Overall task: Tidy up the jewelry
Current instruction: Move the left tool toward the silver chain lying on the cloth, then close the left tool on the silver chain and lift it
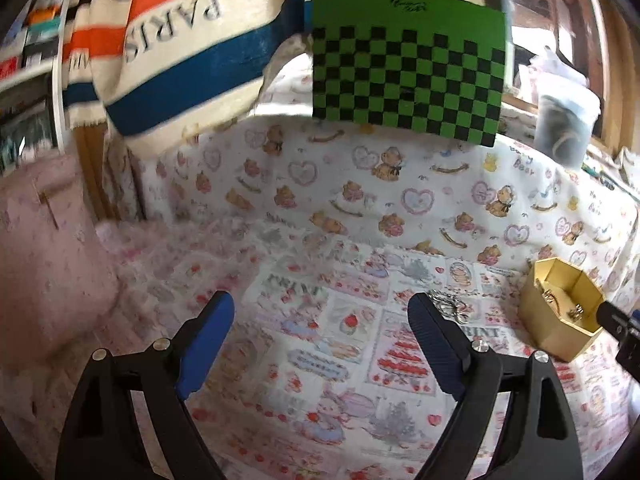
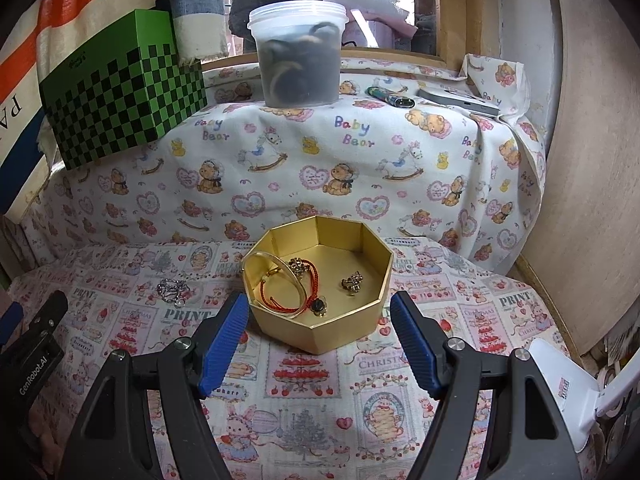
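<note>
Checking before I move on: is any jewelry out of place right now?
Yes. A silver chain piece lies loose on the printed cloth, left of the gold octagonal box, while the red cord bracelet and other pieces sit inside. Both grippers, left and right, are open and empty.

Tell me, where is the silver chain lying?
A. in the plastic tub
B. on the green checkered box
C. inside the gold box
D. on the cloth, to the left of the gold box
D: the silver chain lies on the printed cloth, left of the gold box and apart from it, as the right wrist view shows.
</note>
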The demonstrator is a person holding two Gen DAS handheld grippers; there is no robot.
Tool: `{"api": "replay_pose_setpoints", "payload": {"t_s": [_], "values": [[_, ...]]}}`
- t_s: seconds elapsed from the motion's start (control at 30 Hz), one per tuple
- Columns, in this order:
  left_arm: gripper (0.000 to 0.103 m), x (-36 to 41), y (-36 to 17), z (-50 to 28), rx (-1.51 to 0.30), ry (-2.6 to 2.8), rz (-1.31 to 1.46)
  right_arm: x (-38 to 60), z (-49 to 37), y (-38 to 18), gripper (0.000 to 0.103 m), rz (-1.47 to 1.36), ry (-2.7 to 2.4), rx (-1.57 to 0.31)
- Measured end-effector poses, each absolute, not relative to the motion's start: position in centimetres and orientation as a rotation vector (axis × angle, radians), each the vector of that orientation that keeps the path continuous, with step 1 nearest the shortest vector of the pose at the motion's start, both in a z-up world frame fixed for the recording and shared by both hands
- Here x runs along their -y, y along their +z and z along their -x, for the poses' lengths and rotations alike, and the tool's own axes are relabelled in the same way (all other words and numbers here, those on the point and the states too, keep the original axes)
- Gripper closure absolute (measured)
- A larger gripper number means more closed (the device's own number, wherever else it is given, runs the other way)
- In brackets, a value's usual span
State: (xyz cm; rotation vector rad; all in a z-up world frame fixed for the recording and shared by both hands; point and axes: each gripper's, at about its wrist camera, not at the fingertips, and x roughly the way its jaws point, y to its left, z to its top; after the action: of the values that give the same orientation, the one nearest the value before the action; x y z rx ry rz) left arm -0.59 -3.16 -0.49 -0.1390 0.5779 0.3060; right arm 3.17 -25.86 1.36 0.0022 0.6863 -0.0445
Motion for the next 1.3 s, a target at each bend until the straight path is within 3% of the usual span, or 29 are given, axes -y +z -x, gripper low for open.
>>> {"api": "replay_pose_setpoints", "payload": {"t_s": [0.33,0.57,0.73,0.93,1.2,1.3], "values": [[0.015,3.1,1.0,-1.1,-0.514,0.205,0.044,26.7,-3.2,2.0,0.028,0.001,-0.018,-0.678],[0.017,3.7,2.4,-5.4,-0.599,0.008,-0.015,26.6,-4.1,3.2,0.028,-0.009,0.014,-0.678],[0.041,5.9,0.7,-8.3,-0.749,-0.103,-0.062,26.1,-4.6,2.8,0.028,-0.001,0.031,-0.676],[0.064,7.4,-2.0,-10.8,-0.914,-0.204,-0.031,26.4,-5.2,1.0,0.028,-0.028,0.059,-0.718],[0.07,8.4,-3.2,-11.6,-0.944,-0.229,0.03,27.3,-4.9,1.4,0.028,-0.047,0.071,-0.708],[0.078,9.0,-3.3,-11.5,-0.953,-0.258,0.021,27.3,-4.8,1.5,0.028,-0.041,0.071,-0.705]]}}
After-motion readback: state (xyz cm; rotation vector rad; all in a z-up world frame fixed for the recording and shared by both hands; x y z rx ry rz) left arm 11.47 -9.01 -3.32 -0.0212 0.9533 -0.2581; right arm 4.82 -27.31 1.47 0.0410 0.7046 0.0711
